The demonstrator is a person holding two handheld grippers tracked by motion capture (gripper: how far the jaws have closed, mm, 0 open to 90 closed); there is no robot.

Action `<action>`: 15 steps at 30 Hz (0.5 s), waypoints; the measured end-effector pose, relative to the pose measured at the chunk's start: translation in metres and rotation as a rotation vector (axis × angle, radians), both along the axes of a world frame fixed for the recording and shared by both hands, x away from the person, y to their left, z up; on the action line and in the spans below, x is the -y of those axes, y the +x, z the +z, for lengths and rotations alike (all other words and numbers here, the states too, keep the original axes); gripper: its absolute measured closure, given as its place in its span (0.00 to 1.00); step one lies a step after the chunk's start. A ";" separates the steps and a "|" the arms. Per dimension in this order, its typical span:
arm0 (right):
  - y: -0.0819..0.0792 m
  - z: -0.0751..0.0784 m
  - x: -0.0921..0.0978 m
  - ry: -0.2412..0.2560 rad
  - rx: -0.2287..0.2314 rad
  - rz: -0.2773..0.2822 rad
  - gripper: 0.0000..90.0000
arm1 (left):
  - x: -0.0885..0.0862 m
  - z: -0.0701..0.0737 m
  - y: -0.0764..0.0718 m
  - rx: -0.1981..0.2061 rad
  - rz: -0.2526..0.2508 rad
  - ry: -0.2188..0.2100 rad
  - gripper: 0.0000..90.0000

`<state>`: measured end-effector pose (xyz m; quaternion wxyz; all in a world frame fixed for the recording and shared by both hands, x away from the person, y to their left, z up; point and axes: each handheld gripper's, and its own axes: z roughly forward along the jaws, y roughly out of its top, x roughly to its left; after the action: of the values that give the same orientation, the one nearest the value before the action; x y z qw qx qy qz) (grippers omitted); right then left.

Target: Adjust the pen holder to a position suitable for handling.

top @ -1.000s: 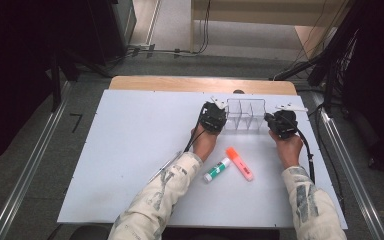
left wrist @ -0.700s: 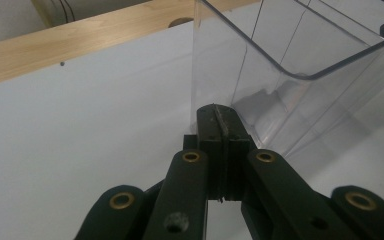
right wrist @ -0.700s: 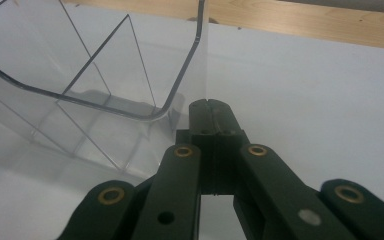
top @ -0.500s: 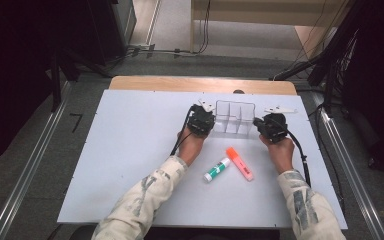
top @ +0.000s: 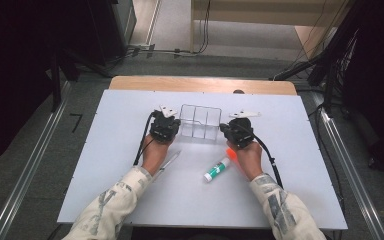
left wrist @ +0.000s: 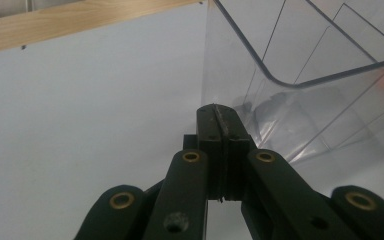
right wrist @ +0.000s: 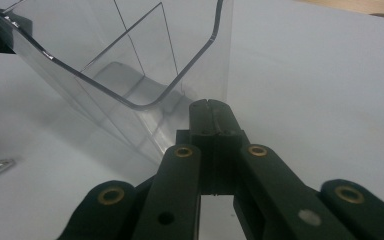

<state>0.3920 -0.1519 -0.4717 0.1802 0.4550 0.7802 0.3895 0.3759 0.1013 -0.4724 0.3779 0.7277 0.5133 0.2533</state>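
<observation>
The clear box (top: 200, 121) looks light and slippery, so both closed grippers (left wrist: 219, 116) (right wrist: 211, 111) should push its sides.

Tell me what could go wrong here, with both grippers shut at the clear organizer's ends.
The clear organizer looks light; a push from the left gripper or right gripper, both with jaws shut, could slide or tip it. The right hand lies over the orange marker beside the glue stick; pulling back might roll them.
</observation>
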 end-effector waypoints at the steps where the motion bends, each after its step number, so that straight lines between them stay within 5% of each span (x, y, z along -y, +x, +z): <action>1: 0.000 0.000 -0.003 -0.001 0.001 0.003 0.98 | -0.002 0.000 -0.001 0.000 0.003 -0.004 1.00; 15: 0.009 0.000 -0.006 -0.016 0.013 0.007 0.98 | -0.001 -0.005 -0.003 0.001 0.015 -0.024 1.00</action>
<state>0.4008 -0.1463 -0.4719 0.1878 0.4484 0.7836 0.3869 0.3729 0.1022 -0.4771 0.3850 0.7192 0.5215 0.2503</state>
